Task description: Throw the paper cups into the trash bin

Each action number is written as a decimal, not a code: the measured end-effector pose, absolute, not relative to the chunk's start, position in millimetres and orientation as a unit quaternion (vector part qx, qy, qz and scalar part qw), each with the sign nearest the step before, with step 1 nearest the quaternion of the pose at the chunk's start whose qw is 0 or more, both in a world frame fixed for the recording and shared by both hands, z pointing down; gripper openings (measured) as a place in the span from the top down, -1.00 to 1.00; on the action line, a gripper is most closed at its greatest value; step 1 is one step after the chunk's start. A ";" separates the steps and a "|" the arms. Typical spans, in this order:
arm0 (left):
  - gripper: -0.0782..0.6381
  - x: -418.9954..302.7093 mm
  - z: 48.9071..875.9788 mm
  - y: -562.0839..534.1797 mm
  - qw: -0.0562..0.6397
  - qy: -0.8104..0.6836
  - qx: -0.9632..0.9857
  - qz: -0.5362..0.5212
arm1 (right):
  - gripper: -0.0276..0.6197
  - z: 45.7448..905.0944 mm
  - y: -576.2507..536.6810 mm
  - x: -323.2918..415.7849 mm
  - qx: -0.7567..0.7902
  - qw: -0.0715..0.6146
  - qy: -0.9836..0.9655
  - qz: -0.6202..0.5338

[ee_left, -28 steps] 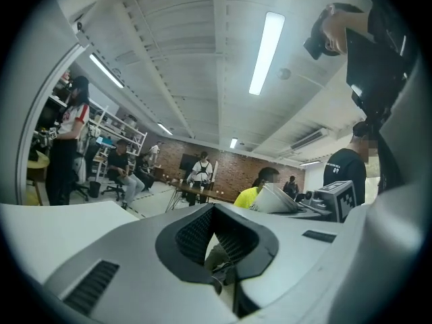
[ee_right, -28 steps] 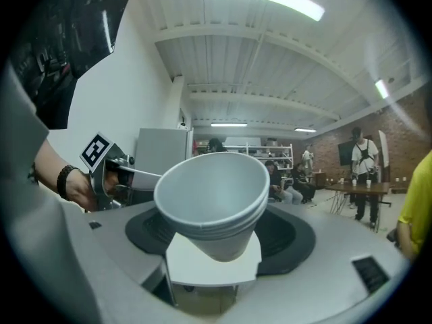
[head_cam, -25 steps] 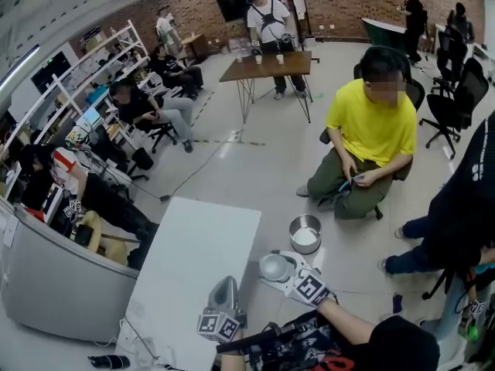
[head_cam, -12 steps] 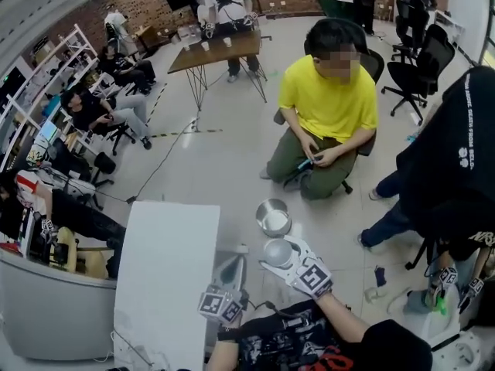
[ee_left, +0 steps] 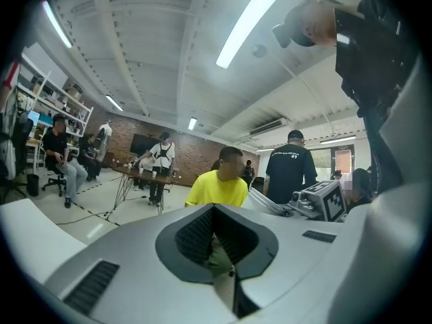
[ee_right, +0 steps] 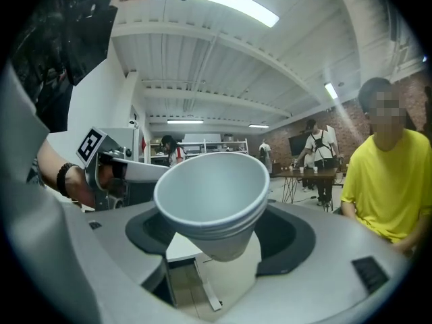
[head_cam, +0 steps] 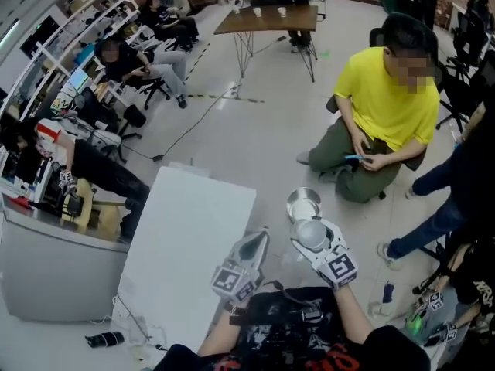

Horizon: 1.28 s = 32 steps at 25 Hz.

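**Room, left:** we list white shelving [head_cam: 93, 29] with seated people along it, then a curved grey counter [head_cam: 46, 277]. The pale grey floor [head_cam: 247, 137] runs throughout. A brown worktop [head_cam: 267, 19] on thin legs stands at the far end with small cups on it. The left gripper view adds a brick wall [ee_left: 196, 150] and strip lights [ee_left: 246, 25] on the ceiling.

**Centre:** white worktop [head_cam: 193, 230], a plain rectangular top.

**Left tool** [head_cam: 255, 246]: at the white worktop's right edge. Its jaws are drawn together, as far as we can judge, with nothing between them.

**Right tool** [head_cam: 313, 236]: just beside the left one, jaws set wide and clamped on nested paper cups [ee_right: 214, 198], whose mouth opens toward the tool's camera.

**Trash bin** [head_cam: 294, 199]: round, metal, on the floor. In the head view the held cups overlap its near rim.

**Right:** a person in a yellow shirt [head_cam: 390, 103], seated.
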State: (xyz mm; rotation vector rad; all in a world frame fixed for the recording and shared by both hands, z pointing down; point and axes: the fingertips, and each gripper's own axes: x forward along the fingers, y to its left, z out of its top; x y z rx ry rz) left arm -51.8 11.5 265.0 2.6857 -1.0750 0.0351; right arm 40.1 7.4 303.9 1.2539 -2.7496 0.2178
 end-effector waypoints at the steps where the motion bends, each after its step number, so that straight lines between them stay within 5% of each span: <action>1: 0.80 -61.9 260.4 0.4 0.116 -0.383 0.916 0.014 | -0.17 302.6 -8.6 33.7 0.403 0.054 -0.911 0.072; 11: 0.80 -128.8 257.6 -30.8 0.068 -0.564 0.822 0.047 | -0.17 313.2 -119.2 -23.6 0.278 0.018 -0.956 0.087; 19: 0.80 -84.4 275.7 -45.6 0.079 -0.569 0.806 0.141 | -0.17 375.2 -162.0 9.0 0.250 0.033 -0.959 0.133; 32: 0.80 31.6 502.8 -139.5 0.175 -0.443 0.852 0.216 | -0.17 618.0 -203.0 80.6 0.331 0.126 -0.911 0.209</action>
